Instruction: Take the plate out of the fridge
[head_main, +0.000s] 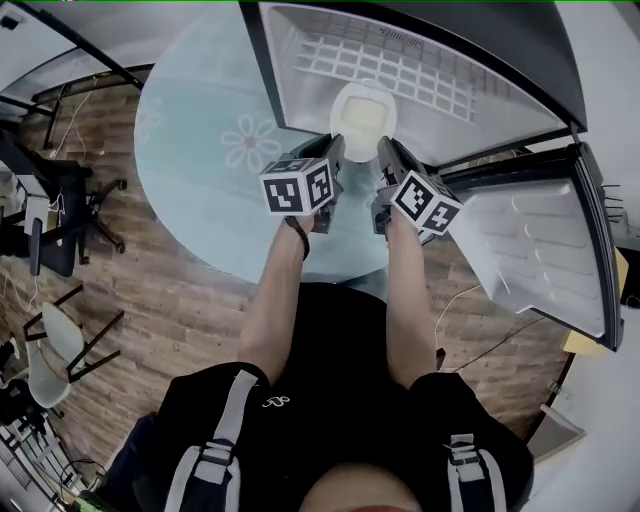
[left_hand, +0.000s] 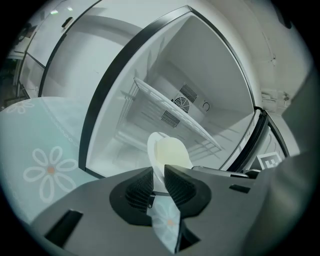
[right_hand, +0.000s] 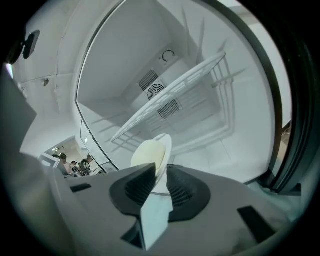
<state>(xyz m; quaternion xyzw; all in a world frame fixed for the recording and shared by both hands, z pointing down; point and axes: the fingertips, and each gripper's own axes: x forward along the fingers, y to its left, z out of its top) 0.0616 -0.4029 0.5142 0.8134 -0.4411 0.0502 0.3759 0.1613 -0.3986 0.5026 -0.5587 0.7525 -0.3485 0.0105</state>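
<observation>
The plate (head_main: 362, 118) is white with a pale yellowish middle. It is held on edge, clear of any support, at the mouth of the open fridge (head_main: 300, 60). It is gripped from both sides. In the left gripper view the left gripper (left_hand: 159, 182) is clamped on the rim of the plate (left_hand: 167, 155), with the ribbed pads closed against the rim. In the right gripper view the right gripper (right_hand: 159, 182) is clamped the same way on the opposite rim of the plate (right_hand: 152, 152).

In the head view the left gripper (head_main: 335, 150) and the right gripper (head_main: 388, 150) are seen side by side, with the plate between their tips.

Progress is judged as follows. The door (head_main: 540, 250) stands open and the plate is grasped and off the wire shelf (head_main: 400, 65), which is bare. Whether the plate is wholly past the fridge's front edge cannot be told. Full withdrawal and setting down are judged outstanding.

Nearby, a pale green flower-printed surface (head_main: 220, 150) lies beside the fridge.

No brand or label is legible on the plate or fridge. Only square black-and-white markers are noted on the grippers' cubes. A small white emblem on the person's black shirt (head_main: 275, 402) is too small to read.
</observation>
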